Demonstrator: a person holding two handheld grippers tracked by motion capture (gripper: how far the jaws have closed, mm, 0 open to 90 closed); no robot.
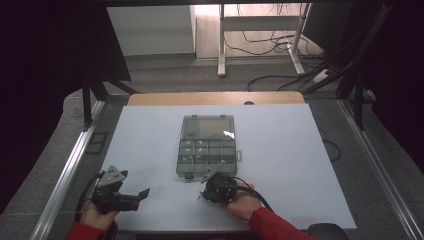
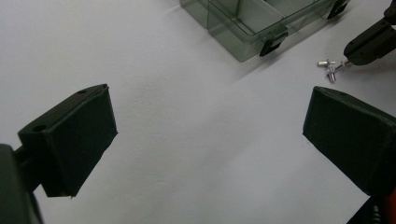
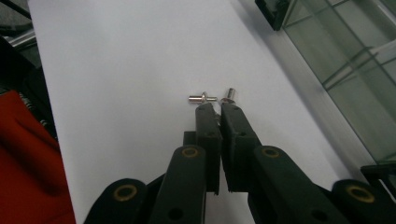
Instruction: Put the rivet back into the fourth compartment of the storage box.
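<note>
Two small silver pins lie on the white table top just in front of a clear grey compartment box (image 1: 207, 131). One pin (image 3: 202, 98) lies flat, the other pin (image 3: 229, 94) stands beside it. My right gripper (image 3: 215, 106) is shut, its narrow tips closed on the thin shank end of the flat pin. The left gripper view shows that gripper (image 2: 348, 59) touching the pins (image 2: 328, 66). My left gripper (image 2: 208, 135) hangs open over bare table at the front left, with nothing between its pads (image 2: 70, 135).
The box (image 2: 233, 44) has a black latch (image 2: 273, 43) on its near side and several dividers inside. A red sleeve (image 1: 272, 225) comes in from the bottom. Table edges and metal rails run along both sides.
</note>
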